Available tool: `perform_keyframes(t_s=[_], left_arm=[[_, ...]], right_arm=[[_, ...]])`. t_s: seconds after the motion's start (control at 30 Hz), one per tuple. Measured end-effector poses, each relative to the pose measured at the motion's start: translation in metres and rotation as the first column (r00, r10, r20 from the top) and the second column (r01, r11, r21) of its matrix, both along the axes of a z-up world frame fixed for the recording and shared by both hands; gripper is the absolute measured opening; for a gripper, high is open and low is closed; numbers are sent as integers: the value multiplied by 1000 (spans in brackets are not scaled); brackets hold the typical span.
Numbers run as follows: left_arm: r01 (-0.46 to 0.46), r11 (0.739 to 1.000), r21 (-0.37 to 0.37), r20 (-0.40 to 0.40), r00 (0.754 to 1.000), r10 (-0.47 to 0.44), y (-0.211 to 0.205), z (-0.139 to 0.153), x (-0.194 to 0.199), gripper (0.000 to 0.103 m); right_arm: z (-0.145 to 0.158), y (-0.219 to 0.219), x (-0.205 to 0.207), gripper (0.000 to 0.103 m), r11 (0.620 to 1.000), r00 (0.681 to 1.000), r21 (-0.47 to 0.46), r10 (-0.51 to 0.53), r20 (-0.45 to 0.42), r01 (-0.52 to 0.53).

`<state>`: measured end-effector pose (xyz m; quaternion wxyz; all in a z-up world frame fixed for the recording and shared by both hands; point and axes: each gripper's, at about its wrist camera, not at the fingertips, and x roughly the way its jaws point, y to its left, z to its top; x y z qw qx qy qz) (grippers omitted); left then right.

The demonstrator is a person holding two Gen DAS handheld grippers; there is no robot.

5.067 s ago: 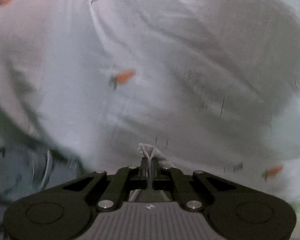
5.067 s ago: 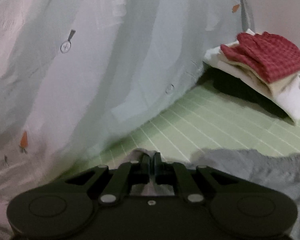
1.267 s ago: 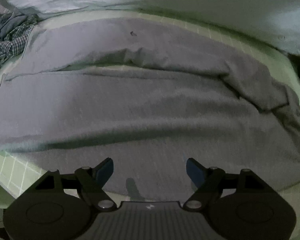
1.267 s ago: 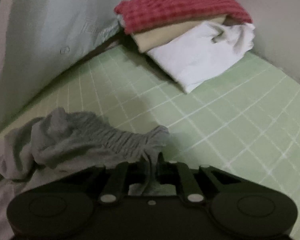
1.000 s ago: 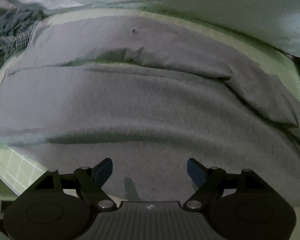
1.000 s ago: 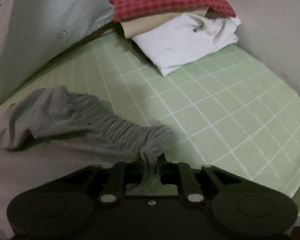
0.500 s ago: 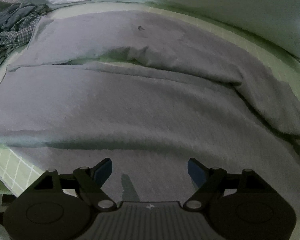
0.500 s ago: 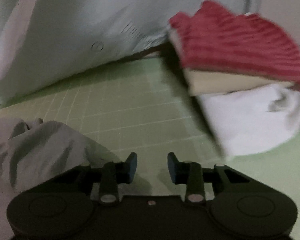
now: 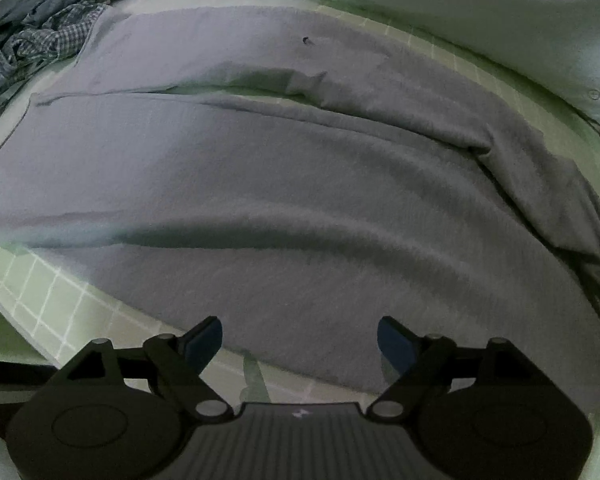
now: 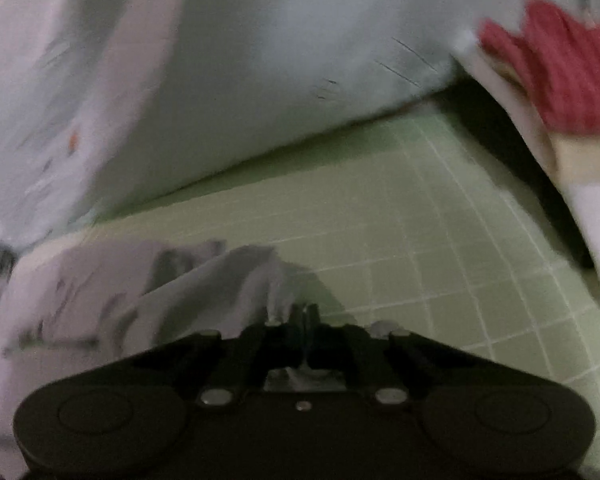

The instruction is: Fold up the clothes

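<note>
Right wrist view: right gripper [image 10: 306,312] closed, seemingly pinching the grey garment [image 9: 300,184] spread on the green mat [image 10: 380,240], left gripper [image 9: 300,338] open above its near hem; a thin pinch may slip.

Dim, greenish-grey light in both fisheye views

Ahead of the left tool [image 9: 300,338], the grey garment [image 9: 300,200] is showing sharp, soft shadows lying along its folds; ahead of the right tool [image 10: 306,314], motion blur is smearing the red folded cloth [image 10: 560,76] and pale sheet [image 10: 260,60]. Black corners are curving around both views.
</note>
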<state>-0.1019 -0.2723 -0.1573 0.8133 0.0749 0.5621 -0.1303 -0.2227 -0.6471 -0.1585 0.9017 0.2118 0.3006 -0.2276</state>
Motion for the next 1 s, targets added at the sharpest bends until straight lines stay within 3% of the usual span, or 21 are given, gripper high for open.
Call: perform_keyframes(t_s=[0.13, 0.33, 0.47, 0.53, 0.67, 0.8, 0.9, 1.0], left_arm=[[1, 1000, 7, -11, 1000, -1, 21, 4, 4, 85], [6, 1000, 4, -11, 1000, -6, 45, 13, 14, 86], [-1, 1000, -3, -26, 1000, 1, 58, 10, 16, 87], [-9, 1000, -3, -32, 999, 9, 66, 9, 17, 87], [-39, 999, -6, -40, 998, 39, 83, 7, 19, 87], [-64, 998, -30, -52, 997, 62, 97, 8, 18, 87], [-77, 996, -42, -48, 996, 75, 103, 9, 20, 87], [-81, 996, -49, -26, 996, 79, 104, 13, 22, 87]], right_arm=[[2, 58, -1, 1, 988, 991, -88, 120, -62, -125], [-14, 108, -2, 1, 985, 976, -21, 167, -137, -172], [-2, 118, -10, 5, 987, 980, -26, 155, -121, -159], [10, 110, -16, 7, 994, 992, -33, 106, -62, -108], [30, 74, -21, 27, 998, 998, -20, -61, 29, 62], [22, 31, -8, 35, 981, 982, 43, -187, -36, 188], [4, 11, 2, 42, 959, 976, 188, -203, -73, 214], [-6, 13, 8, 49, 942, 965, 220, -228, -132, 253]])
